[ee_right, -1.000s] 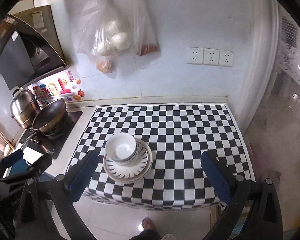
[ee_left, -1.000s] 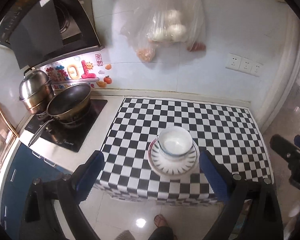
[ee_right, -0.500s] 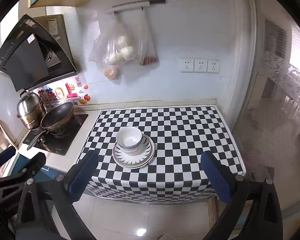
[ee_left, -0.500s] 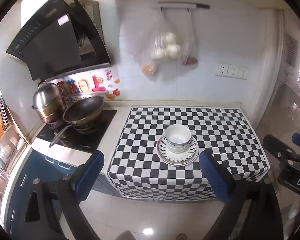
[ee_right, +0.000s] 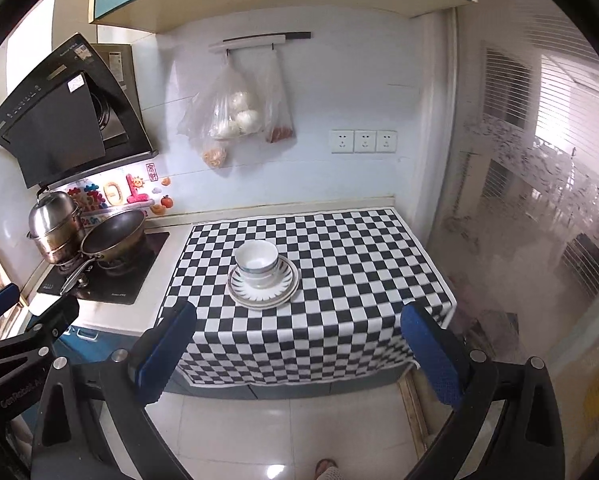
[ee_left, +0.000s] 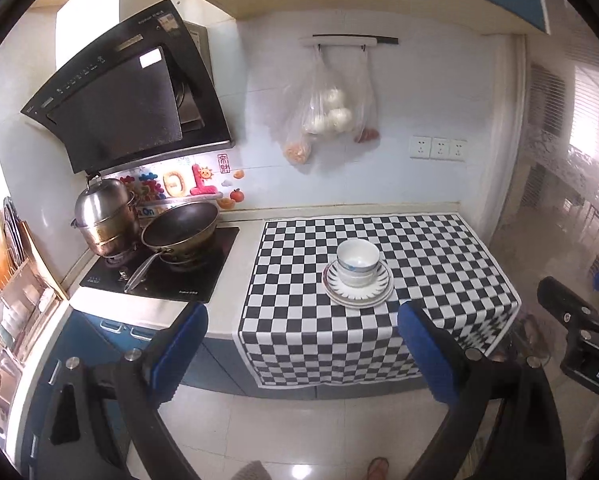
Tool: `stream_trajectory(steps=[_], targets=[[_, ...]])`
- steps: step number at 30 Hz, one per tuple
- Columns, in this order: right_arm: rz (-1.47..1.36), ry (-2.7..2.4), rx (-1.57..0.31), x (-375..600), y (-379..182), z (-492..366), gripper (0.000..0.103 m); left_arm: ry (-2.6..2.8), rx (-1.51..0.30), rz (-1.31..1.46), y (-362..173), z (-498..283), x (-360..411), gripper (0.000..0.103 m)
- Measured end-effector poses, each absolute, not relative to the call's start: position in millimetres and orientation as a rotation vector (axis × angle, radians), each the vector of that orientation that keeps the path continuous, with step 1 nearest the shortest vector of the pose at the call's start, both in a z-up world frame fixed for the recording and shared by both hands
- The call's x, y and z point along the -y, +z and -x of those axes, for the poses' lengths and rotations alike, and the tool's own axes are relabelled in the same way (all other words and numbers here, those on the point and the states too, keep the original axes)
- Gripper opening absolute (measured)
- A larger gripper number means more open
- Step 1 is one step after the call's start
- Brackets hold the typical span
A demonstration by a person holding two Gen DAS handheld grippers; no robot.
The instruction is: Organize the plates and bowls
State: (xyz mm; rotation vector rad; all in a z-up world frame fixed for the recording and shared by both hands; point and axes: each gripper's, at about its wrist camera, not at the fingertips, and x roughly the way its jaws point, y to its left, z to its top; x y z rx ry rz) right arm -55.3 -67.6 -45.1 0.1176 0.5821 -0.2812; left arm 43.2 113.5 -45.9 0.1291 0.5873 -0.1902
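Note:
White bowls (ee_left: 357,262) with a blue rim pattern are stacked on stacked white plates (ee_left: 377,294) on the black-and-white checkered cloth (ee_left: 439,256). The same bowls (ee_right: 256,262) and plates (ee_right: 285,286) show in the right wrist view. My left gripper (ee_left: 301,334) is open and empty, held well back from the counter over the floor. My right gripper (ee_right: 297,334) is open and empty too, also back from the counter's front edge.
A dark wok (ee_left: 179,232) and a steel steamer pot (ee_left: 103,216) sit on the black hob (ee_left: 159,276) at the left. A range hood (ee_left: 127,108) hangs above. Plastic bags of food (ee_left: 327,116) hang on the wall. A dish rack (ee_left: 3,280) stands at the far left.
Both grippers have pulled back and up from the counter, still open and empty. The bowls and plates look smaller and have not moved on the cloth.

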Motion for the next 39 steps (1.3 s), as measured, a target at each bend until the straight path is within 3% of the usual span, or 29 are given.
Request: stream_trajectory(steps=[11, 39], targets=[[-0.098, -0.275, -0.568, 52, -40, 107, 0.103, -0.175, -0.561, -0.112, -41, -4, -122, 0.097], [-0.076, -0.31, -0.499, 75, -16, 104, 0.103, -0.168, -0.505, -0.101, -27, 12, -111, 0.097]])
